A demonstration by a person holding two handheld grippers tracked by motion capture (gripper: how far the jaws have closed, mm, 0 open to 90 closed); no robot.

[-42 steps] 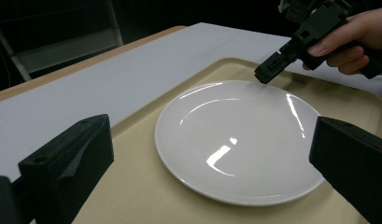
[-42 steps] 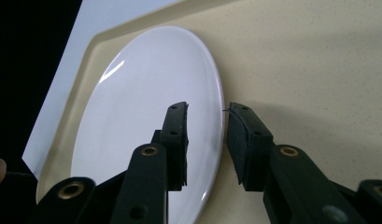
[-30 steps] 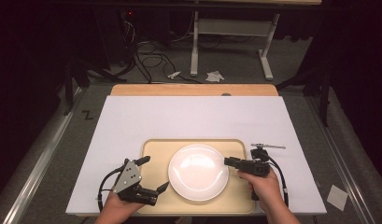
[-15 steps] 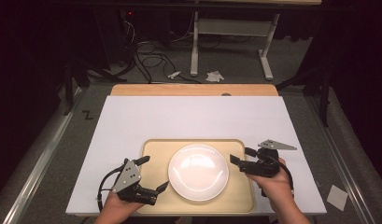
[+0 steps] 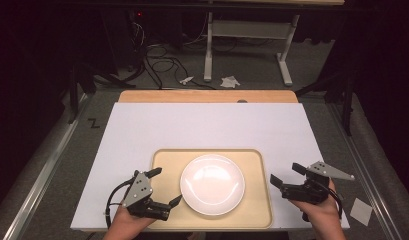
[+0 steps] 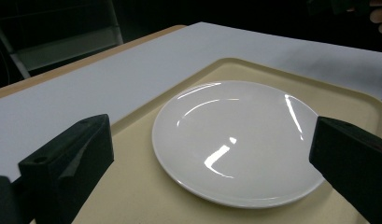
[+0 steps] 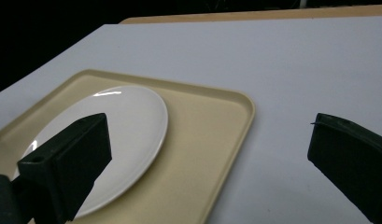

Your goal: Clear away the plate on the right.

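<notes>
The plate [image 5: 212, 184] lay flat in the middle of the tray [image 5: 254, 165], white, bare and glossy, its rim clear of the tray's walls on every side. The tray sat at the near edge of the white surface [image 5: 207, 125], and it held the plate and nothing more. What had just changed was on the right: a second before, the right tool [image 5: 288, 177] had been at the plate's right rim with its jaws close together; half a second later it had drawn off toward the tray's right edge, and now it hung outside the tray, over the bare surface just beside the right wall. Its jaws had just been opening and stood wide apart with nothing between them, as the right gripper view confirmed, where the plate [image 7: 104, 140] and the tray [image 7: 212, 140] lay off to one side of the gap. I judged from this that the plate had been let go and placed, so that step looked done. The left tool [image 5: 164, 187] had kept its place at the tray's left edge across all three high views, jaws spread and empty, aimed at the plate [image 6: 235, 140] without touching it.
</notes>
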